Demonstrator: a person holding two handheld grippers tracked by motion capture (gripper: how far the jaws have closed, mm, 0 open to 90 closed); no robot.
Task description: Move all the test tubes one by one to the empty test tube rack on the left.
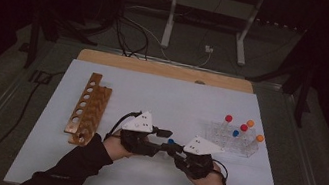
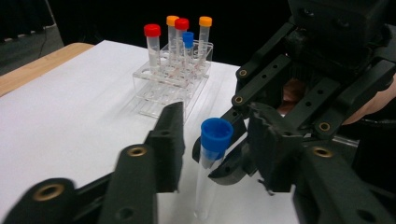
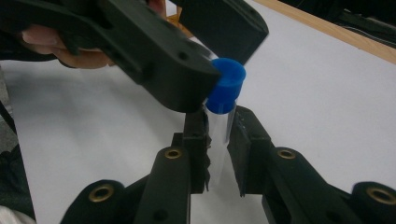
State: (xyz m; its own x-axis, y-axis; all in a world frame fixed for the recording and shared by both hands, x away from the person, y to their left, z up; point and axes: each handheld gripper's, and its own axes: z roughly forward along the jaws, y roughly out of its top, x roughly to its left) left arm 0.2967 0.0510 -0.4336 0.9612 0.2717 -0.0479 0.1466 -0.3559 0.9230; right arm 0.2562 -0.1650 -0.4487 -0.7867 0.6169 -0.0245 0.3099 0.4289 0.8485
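Note:
A clear test tube with a blue cap (image 3: 225, 84) stands upright over the white sheet, between the two grippers (image 1: 171, 142). My right gripper (image 3: 218, 126) is shut on the tube's clear body below the cap. My left gripper (image 2: 217, 116) is open, its jaws standing either side of the blue cap (image 2: 216, 134). In the right gripper view one left jaw looks pressed against the cap's side while the other stands off behind it. In the high view the left gripper (image 1: 166, 140) and the right gripper (image 1: 176, 151) meet nose to nose near the table's middle front.
A clear plastic rack (image 1: 233, 140) at the right holds several tubes with red, orange and blue caps (image 2: 177, 28). A wooden rack with a row of holes (image 1: 89, 108) lies at the left. White sheet (image 1: 167, 95) stretches behind the grippers.

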